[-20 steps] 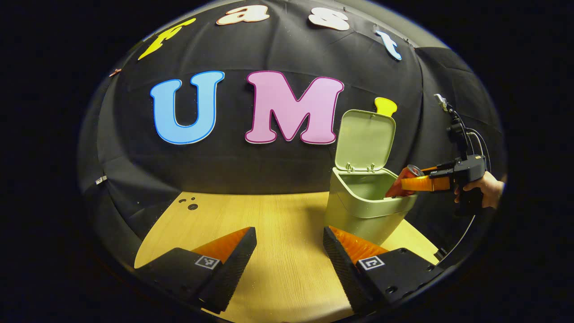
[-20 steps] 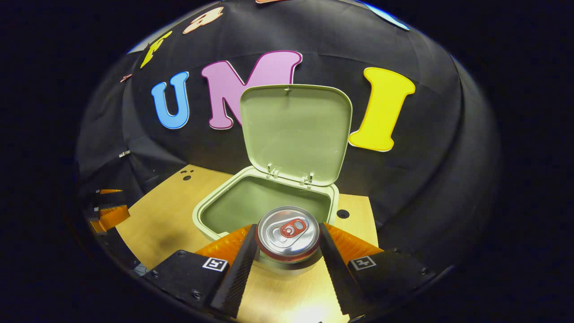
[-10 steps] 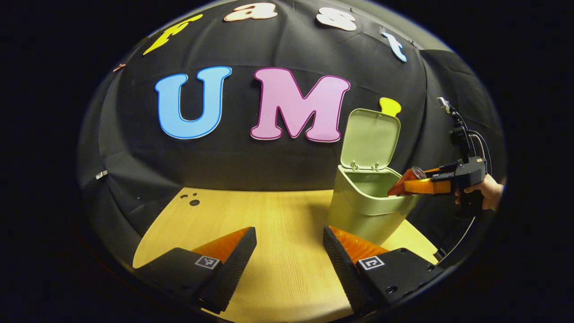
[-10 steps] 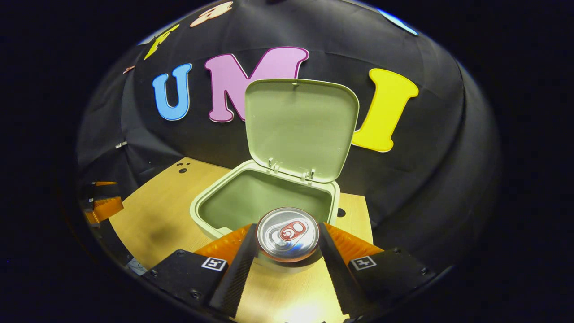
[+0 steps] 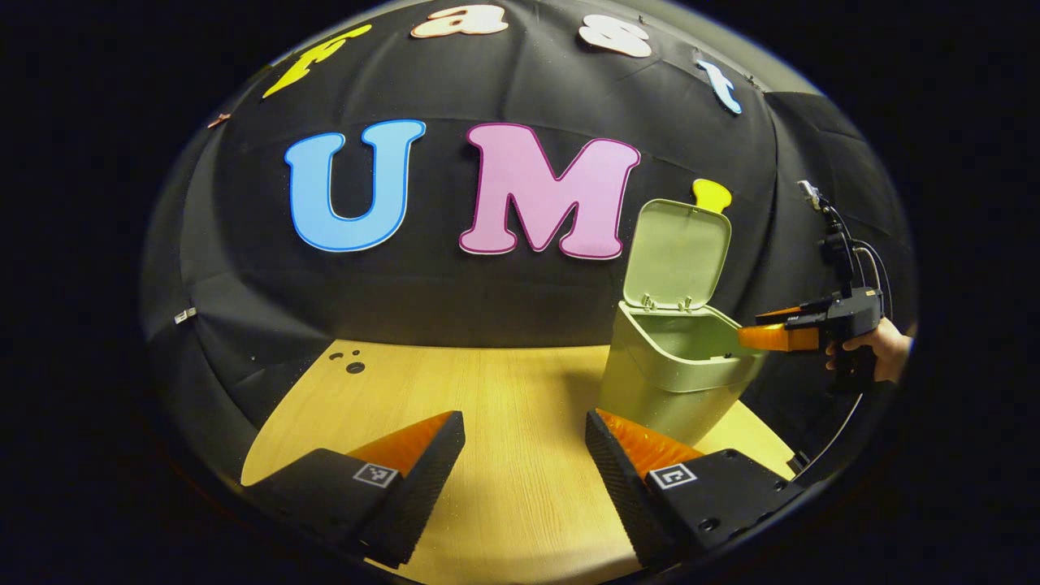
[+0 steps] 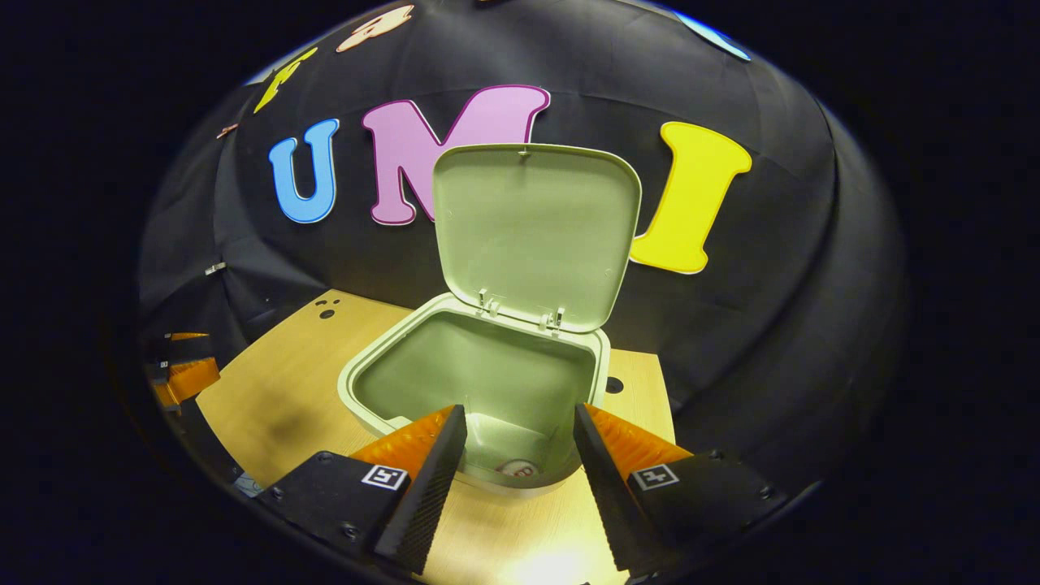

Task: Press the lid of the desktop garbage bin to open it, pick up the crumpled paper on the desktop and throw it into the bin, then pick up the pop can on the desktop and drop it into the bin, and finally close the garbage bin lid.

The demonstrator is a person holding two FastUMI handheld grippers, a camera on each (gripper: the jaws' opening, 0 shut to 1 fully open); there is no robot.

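We saw the can (image 6: 518, 469) lying in the bin (image 6: 357, 388); both grippers, left (image 5: 524, 463) and right (image 6: 520, 463), gaped empty; only the raised lid (image 6: 536, 231) needed closing.

Bin (image 6: 370, 382) and raised lid (image 6: 536, 231), frame centre: smooth matt plastic. Tabletop (image 5: 504, 398), lower frame: pale wood grain, slight sheen. Wall (image 5: 487, 301): matt cloth, creased.

Light wooden tabletop (image 5: 504, 406), small dark holes (image 5: 349, 364) near far-left corner; black cloth wall (image 5: 455, 292) behind.
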